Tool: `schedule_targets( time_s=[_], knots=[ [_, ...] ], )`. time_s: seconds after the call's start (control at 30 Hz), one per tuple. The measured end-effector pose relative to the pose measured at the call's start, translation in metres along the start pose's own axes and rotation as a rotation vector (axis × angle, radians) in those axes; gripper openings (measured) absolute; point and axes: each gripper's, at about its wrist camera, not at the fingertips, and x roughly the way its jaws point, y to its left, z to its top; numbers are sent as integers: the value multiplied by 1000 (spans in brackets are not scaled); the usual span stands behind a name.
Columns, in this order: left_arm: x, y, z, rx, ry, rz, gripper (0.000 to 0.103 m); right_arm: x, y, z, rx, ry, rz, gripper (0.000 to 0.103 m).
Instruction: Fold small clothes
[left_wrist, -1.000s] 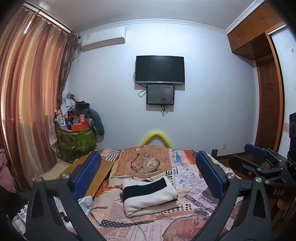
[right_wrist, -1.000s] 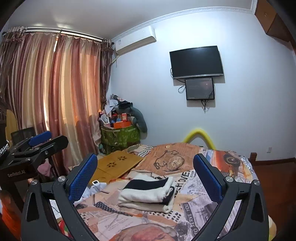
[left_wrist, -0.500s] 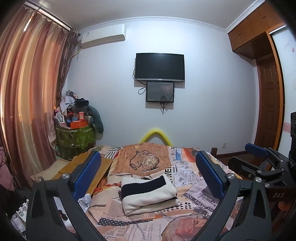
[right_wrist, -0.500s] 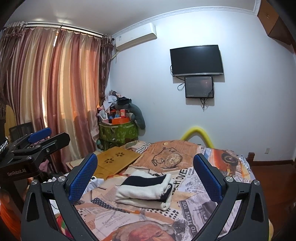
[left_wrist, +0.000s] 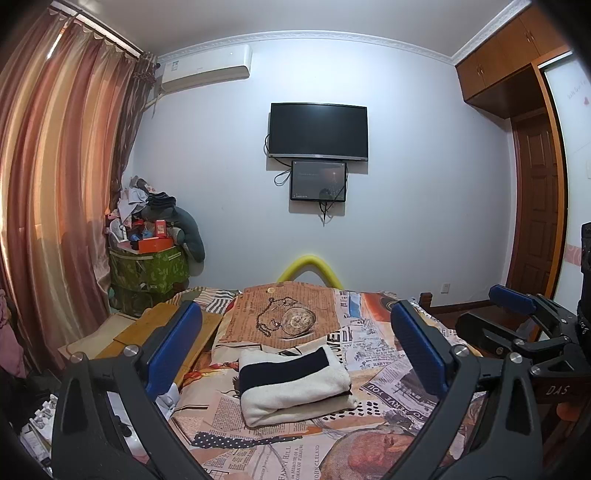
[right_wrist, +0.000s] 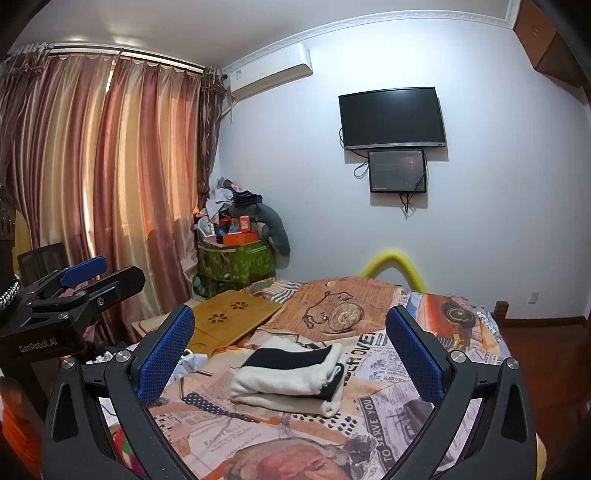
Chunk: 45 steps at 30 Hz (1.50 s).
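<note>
Folded garment (left_wrist: 293, 384) lies lower centre on bed (left_wrist: 369, 439). Left gripper (left_wrist: 295, 347) and right gripper (right_wrist: 290, 350) both wide apart, empty.

Garment: your cream-white top (left_wrist: 295, 384) with a dark navy band, folded into a compact stack.
Pose: lying flat on the bed.
Place: ahead of your open jaws, centred between them, apart from both.
</note>
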Motion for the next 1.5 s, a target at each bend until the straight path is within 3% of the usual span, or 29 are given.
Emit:
schedule_targets(
  time_s=[1.5],
  knots=[
    [8, -5, -7, -12, 45, -55, 103, 0, -4, 0, 9, 19, -6, 103]
  ],
)
